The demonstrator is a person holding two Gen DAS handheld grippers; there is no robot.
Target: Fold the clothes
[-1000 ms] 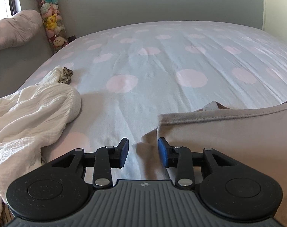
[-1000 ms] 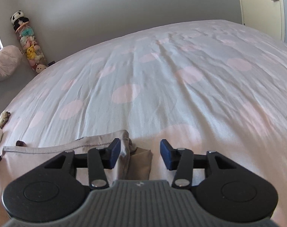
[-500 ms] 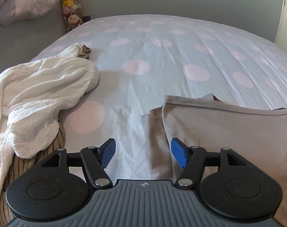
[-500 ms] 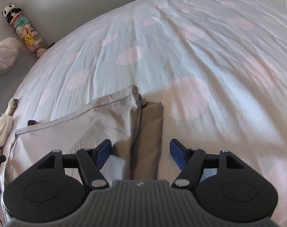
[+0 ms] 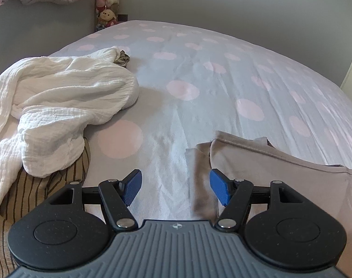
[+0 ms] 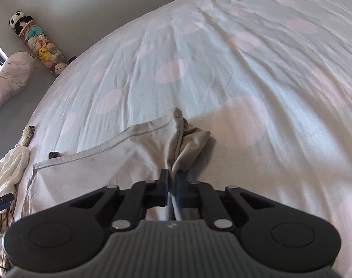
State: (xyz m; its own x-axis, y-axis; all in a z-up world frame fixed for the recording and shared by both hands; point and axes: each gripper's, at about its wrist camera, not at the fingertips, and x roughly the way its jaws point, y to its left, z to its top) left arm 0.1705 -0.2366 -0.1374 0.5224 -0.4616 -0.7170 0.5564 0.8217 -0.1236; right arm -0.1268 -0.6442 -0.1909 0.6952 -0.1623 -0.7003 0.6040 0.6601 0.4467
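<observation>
Pinching the beige garment at its bunched right corner, my right gripper is clamped so that side can lift. My left gripper, fingers apart, straddles the garment's left edge for a matching grab.

A: Place?
B: Home bedroom.
A: Evidence?
B: Bed, grey sheet with pink dots; pillow by grey wall; tube of plush toys in corner; loose laundry on bed.
</observation>
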